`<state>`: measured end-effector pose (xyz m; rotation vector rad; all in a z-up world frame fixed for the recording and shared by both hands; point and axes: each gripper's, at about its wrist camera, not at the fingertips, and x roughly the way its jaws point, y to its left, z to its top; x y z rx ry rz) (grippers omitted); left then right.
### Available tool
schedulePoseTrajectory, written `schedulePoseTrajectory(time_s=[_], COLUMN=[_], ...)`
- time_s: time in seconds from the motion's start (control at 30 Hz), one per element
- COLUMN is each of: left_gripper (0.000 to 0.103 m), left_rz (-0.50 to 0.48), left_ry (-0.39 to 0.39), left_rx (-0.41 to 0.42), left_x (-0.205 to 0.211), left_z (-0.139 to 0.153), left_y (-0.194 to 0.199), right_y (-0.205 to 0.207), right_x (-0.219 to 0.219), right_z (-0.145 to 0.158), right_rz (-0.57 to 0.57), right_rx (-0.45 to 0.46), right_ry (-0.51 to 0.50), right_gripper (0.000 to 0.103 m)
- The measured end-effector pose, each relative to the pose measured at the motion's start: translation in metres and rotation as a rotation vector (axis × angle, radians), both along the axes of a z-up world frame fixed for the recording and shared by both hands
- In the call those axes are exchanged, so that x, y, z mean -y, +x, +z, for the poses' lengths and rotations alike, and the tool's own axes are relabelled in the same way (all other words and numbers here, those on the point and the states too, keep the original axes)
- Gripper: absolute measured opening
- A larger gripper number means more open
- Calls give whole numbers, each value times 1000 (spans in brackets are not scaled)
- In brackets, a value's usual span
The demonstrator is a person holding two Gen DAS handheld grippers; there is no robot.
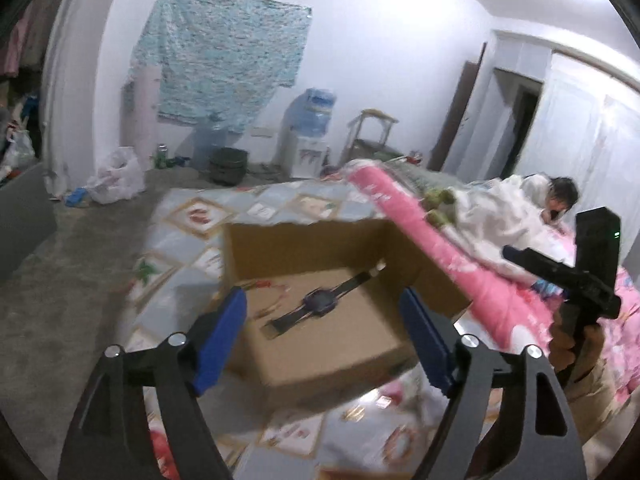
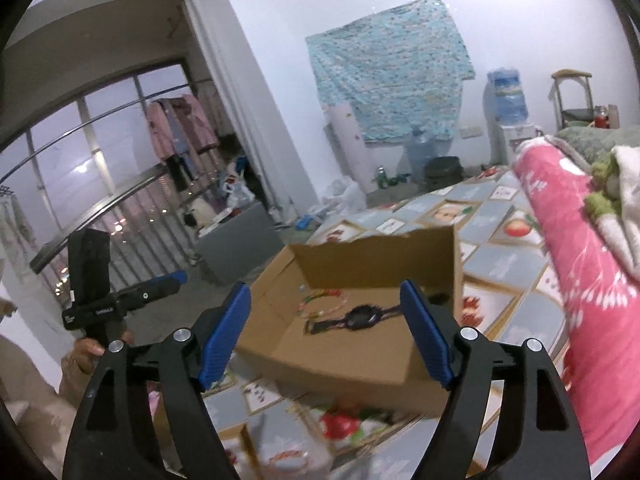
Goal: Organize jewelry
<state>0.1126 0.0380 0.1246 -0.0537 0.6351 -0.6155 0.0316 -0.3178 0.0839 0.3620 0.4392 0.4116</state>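
A cardboard box [image 1: 320, 320] sits on the bed [image 1: 192, 220], beside the rolled pink quilt [image 1: 440, 248] along its far edge, open-topped so jewelry can be dropped in. A dark watch [image 2: 360, 316] lies flat on its floor, a beaded bracelet [image 2: 320, 300] beside it. The left claw [image 1: 324, 340] and the right claw [image 2: 326, 332] both hang above the box, jaws apart and empty.

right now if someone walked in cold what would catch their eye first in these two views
Probably the open cardboard box on the patterned bedspread, with a dark wristwatch lying flat on its floor and a small beaded bracelet beside it. Next, the rolled pink blanket running along the bed to the box's right. Both the left gripper and right gripper hang open in front of the box, holding nothing.
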Motion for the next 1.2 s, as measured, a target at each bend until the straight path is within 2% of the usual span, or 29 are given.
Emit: schedulePoseTrajectory(time_s=[0.17, 0.33, 0.4, 0.47, 0.53, 0.63, 0.77, 1.2], left_gripper=[79, 79, 79, 77, 71, 57, 40, 18], left_rz=[66, 89, 89, 87, 80, 75, 67, 56], left_ry=[99, 185, 240, 265, 310, 352, 369, 438], left_rx=[-89, -208, -230, -236, -231, -242, -266, -217], left_x=[-18, -11, -1, 5, 14, 22, 28, 43], left_z=[-35, -94, -117, -131, -142, -154, -164, -167], left_y=[-13, -19, -20, -22, -21, -17, -11, -13], right_y=[-7, -2, 4, 9, 11, 14, 18, 24], right_x=[-17, -43, -57, -77, -90, -104, -111, -108], right_z=[-36, -76, -92, -104, -111, -113, -112, -120], right_rz=[68, 115, 90, 82, 88, 111, 120, 117], right_rx=[-138, -293, -354, -395, -409, -413, -408, -426], right_ry=[-2, 31, -7, -71, -93, -96, -103, -82], right_gripper=[74, 74, 72, 65, 61, 60, 60, 59])
